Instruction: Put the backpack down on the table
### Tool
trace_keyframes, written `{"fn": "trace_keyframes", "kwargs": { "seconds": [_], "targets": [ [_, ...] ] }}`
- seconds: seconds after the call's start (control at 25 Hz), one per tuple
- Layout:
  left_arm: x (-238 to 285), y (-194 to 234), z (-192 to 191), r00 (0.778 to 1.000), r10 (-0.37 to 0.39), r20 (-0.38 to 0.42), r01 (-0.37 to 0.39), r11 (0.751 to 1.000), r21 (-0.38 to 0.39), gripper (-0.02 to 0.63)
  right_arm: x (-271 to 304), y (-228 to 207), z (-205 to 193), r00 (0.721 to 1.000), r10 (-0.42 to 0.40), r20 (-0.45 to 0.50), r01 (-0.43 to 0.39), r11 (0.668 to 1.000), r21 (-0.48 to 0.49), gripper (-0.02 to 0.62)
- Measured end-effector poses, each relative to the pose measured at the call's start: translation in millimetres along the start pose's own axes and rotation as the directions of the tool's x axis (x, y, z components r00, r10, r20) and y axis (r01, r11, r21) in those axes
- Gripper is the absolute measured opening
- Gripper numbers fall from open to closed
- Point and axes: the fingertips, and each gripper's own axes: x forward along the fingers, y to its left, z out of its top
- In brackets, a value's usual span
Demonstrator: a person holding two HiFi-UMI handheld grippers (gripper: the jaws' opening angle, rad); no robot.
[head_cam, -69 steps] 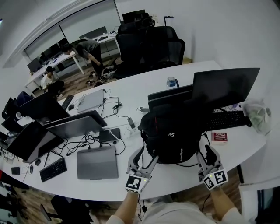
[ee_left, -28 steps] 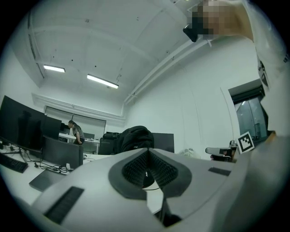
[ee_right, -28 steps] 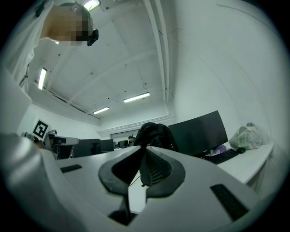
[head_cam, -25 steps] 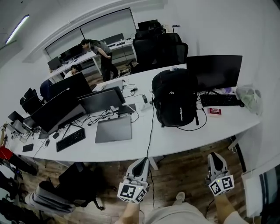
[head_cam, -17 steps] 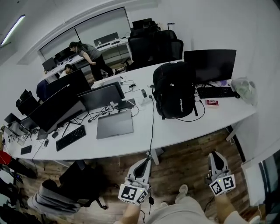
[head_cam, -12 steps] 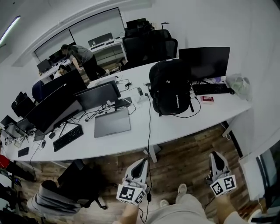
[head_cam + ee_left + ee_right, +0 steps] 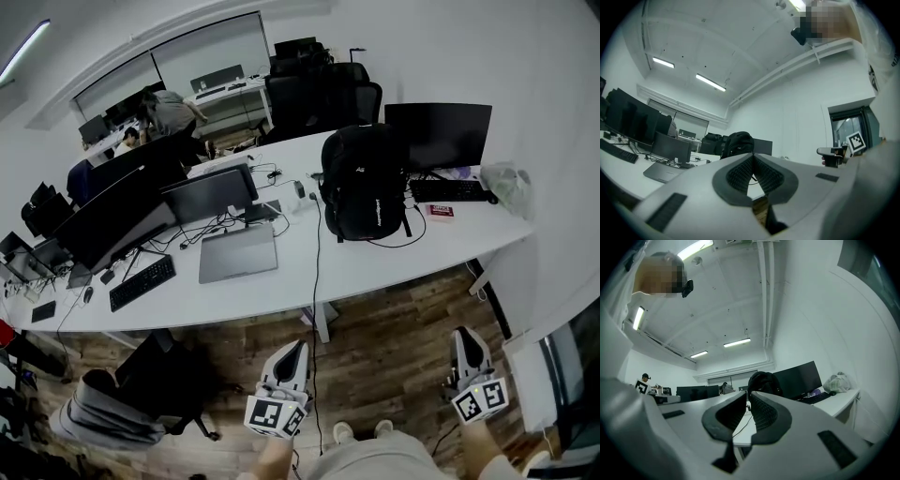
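The black backpack (image 7: 361, 183) stands upright on the white table (image 7: 375, 267), in front of a dark monitor (image 7: 439, 136). Neither gripper touches it. In the head view both grippers hang over the wood floor, well short of the table's front edge. My left gripper (image 7: 296, 349) is shut and empty; its own view shows the pads meeting (image 7: 753, 155), with the backpack (image 7: 738, 142) far beyond. My right gripper (image 7: 462, 336) holds nothing; in its view the jaws (image 7: 746, 397) stand almost together with only a thin slit, and the backpack (image 7: 761, 381) is distant.
A closed grey laptop (image 7: 237, 253), several monitors (image 7: 112, 220), keyboards (image 7: 141, 281), cables, a red box (image 7: 439, 211) and a plastic bag (image 7: 506, 186) share the table. An office chair (image 7: 141, 394) stands at lower left. Black chairs (image 7: 319, 89) and people (image 7: 159, 108) are behind.
The grippers were at the backpack's sides on the table; now they are pulled back over the floor. The view has retreated from the table, and the backpack stays standing there.
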Motion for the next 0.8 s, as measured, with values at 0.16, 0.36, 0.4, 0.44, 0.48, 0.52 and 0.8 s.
{"fn": "trace_keyframes", "kwargs": {
  "seconds": [0.16,0.36,0.4,0.44,0.48,0.52,0.8],
  "targets": [
    [0,-13,2,1.0,0.015,0.001,-0.015,1.0,0.008,0.008,-6,-2,2,1.0,0.023,-0.019,-0.023,1.0,0.001,0.04],
    [7,-35,1,1.0,0.01,-0.01,-0.01,1.0,0.019,0.009,-17,-14,1,0.999,0.014,-0.053,-0.015,1.0,-0.009,0.032],
    [8,-39,2,1.0,0.009,-0.009,-0.009,1.0,0.023,0.009,-20,-17,2,0.998,0.016,-0.052,-0.016,1.0,-0.008,0.031],
    [10,-43,2,1.0,0.008,-0.008,-0.008,1.0,0.026,0.009,-23,-19,2,0.999,0.018,-0.051,-0.018,1.0,-0.003,0.029],
    [11,-47,3,1.0,0.006,-0.005,-0.006,1.0,0.029,0.009,-25,-21,3,0.999,0.02,-0.05,-0.019,1.0,0.003,0.028],
    [13,-50,3,1.0,0.003,-0.003,-0.003,0.999,0.032,0.009,-27,-23,3,0.999,0.02,-0.05,-0.019,1.0,0.009,0.026],
    [20,-70,5,1.0,-0.003,-0.001,0.003,0.999,0.051,0.009,-37,-30,5,0.998,0.035,-0.059,-0.033,0.999,0.029,0.015]
  ]
}}
